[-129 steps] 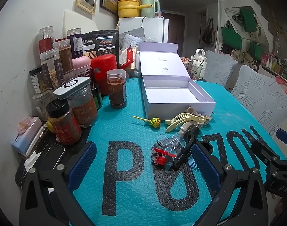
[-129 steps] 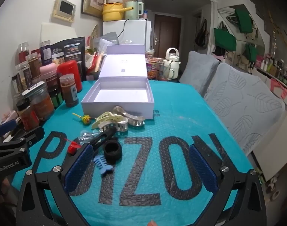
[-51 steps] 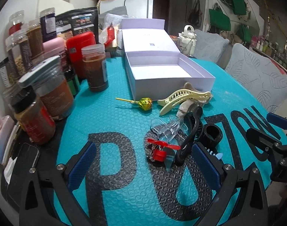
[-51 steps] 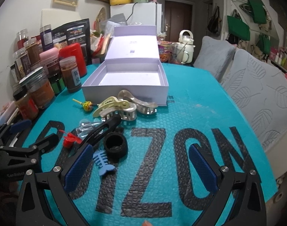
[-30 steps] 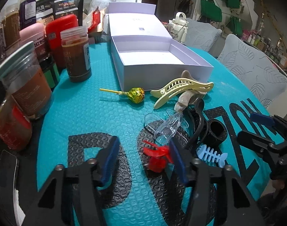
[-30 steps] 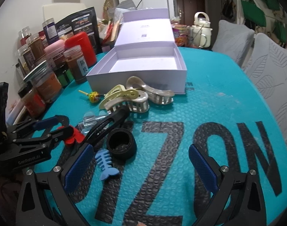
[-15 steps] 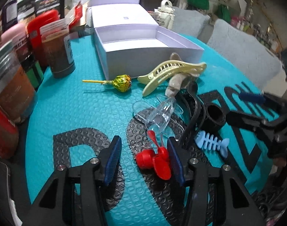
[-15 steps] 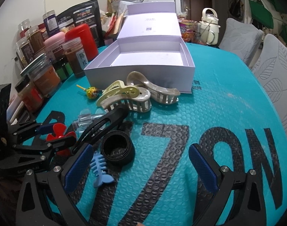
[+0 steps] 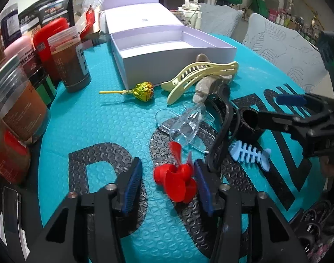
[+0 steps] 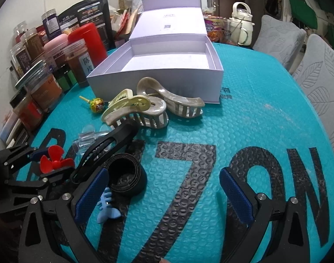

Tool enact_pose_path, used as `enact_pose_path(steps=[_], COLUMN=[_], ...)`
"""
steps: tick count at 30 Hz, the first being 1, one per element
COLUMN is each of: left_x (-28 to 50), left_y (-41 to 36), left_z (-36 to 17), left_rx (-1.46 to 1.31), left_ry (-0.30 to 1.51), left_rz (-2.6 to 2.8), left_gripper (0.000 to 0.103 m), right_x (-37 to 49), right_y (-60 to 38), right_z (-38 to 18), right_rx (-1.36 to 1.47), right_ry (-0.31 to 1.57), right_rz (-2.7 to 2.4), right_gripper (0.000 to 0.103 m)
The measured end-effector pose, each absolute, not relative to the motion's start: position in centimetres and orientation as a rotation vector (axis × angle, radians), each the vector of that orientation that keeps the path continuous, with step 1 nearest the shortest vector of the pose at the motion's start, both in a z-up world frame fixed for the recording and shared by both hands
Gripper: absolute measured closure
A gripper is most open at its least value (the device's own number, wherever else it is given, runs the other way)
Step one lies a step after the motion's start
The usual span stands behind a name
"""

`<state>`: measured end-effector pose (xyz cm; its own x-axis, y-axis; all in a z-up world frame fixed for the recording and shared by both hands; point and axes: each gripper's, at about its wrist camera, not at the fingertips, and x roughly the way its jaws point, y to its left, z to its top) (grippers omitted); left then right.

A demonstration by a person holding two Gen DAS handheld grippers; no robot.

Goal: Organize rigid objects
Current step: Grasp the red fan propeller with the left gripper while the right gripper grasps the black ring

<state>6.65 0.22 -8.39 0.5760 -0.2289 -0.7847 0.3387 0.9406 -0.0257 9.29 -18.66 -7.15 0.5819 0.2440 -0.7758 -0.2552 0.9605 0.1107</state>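
Red plastic propeller [image 9: 176, 180]: lies on the teal bubble mat [image 9: 83, 118] near its front edge, nearest item of a loose pile before the open lavender box [image 9: 167, 43]. Left gripper [image 9: 167, 185] straddles it, jaws just closing; right pad seems to touch a blade, left pad apart, so no grip yet. Judged light, stiff, smooth; thin blades may flex or snap, so the round hub is the better hold. Hub axis lies roughly level, pointing left; blades fan rightward. Right gripper [image 10: 162, 194] wide open, empty, beside the black strap coil [image 10: 126, 176] and blue fishbone clip [image 10: 105, 208].
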Motion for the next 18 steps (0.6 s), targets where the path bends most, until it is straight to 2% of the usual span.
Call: enact_pose_path(steps=[7, 10, 12, 14, 18], left_x=[6.8, 7.1, 7.2, 7.2, 7.2], left_y=[1.2, 1.9, 2.0, 2.0, 1.9], left_z=[-8.2, -8.1, -8.2, -8.2, -8.3], left_rx=[0.065, 0.038, 0.036, 0.038, 0.052], left_ry=[0.914, 0.923, 0.919, 0.919, 0.910], left_rz=[-0.350, -0.346, -0.339, -0.340, -0.336], left_gripper=[0.071, 0.072, 0.072, 0.072, 0.072], right_x=[9.1, 8.8, 8.8, 8.8, 9.0], right_y=[-18.2, -17.7, -17.3, -17.1, -16.5], right_z=[-7.1, -7.0, -7.0, -7.2, -7.7], right_rx=[-0.020, -0.047, -0.059, -0.055, -0.058], right_ry=[0.897, 0.888, 0.885, 0.895, 0.929], right_rz=[0.338, 0.355, 0.361, 0.379, 0.404], right_gripper=[0.000, 0.001, 0.005, 0.018, 0.032])
